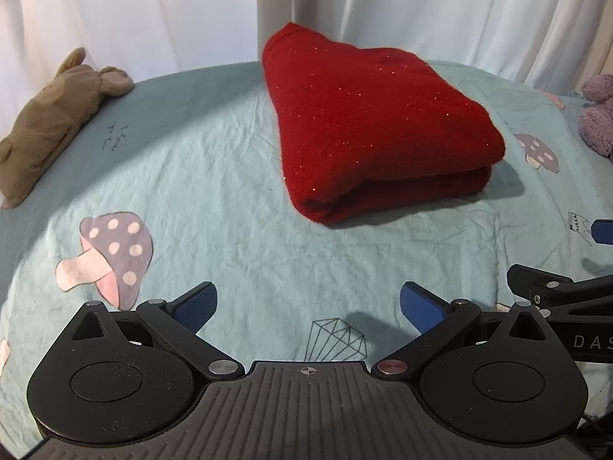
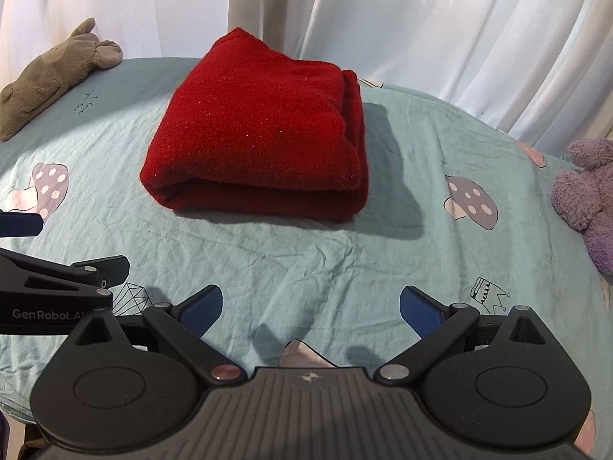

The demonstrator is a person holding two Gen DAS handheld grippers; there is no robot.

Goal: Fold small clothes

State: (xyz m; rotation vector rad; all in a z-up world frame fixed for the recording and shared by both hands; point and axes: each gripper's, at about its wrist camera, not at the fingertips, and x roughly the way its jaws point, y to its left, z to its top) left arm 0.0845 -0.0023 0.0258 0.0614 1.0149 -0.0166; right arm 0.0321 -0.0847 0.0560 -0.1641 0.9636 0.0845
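Observation:
A red knit garment lies folded into a thick rectangle on the light blue mushroom-print sheet. It also shows in the right wrist view, with the folded edge toward me. My left gripper is open and empty, hovering over the sheet short of the garment. My right gripper is open and empty too, also short of the garment. The two grippers are side by side; part of the right one shows at the left view's right edge.
A brown plush toy lies at the far left of the sheet. A purple plush toy sits at the right edge. White curtains hang behind the bed.

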